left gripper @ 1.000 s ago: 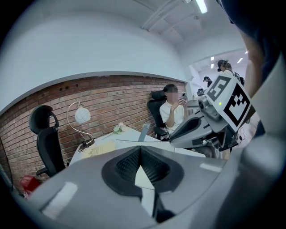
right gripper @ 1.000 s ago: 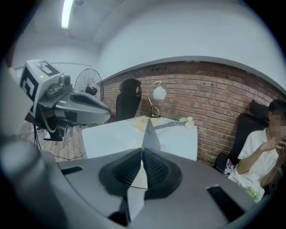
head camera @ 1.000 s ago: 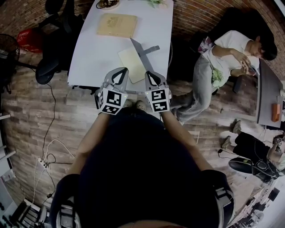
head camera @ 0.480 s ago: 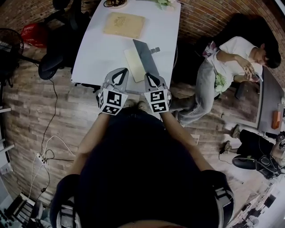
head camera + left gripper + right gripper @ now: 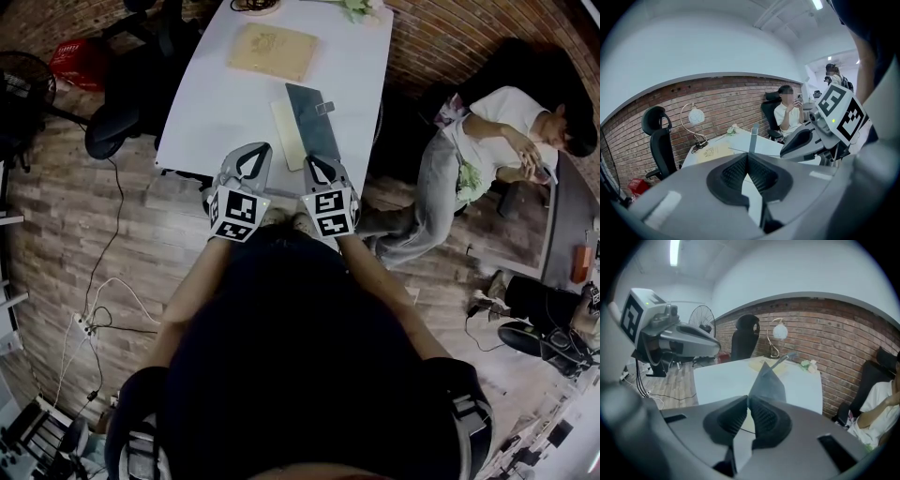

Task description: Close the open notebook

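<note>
White surface (image 5: 211, 103), both grippers sat at its near edge. The left gripper (image 5: 253, 152) had its jaws pressed together on nothing. The notebook (image 5: 302, 127) lay open by the near right corner, spine running away from the person, cream page (image 5: 287, 139) flat on the left, dark cover (image 5: 315, 117) standing up on the right. The right gripper (image 5: 316, 161), jaws also together and empty, pointed straight at it from just beside, so I'd guess that hand is nearer for tipping the cover leftward.

free: table (image 5: 216, 112) left half | obstacles: notebook (image 5: 312, 122) right, board (image 5: 273, 52) far end
</note>
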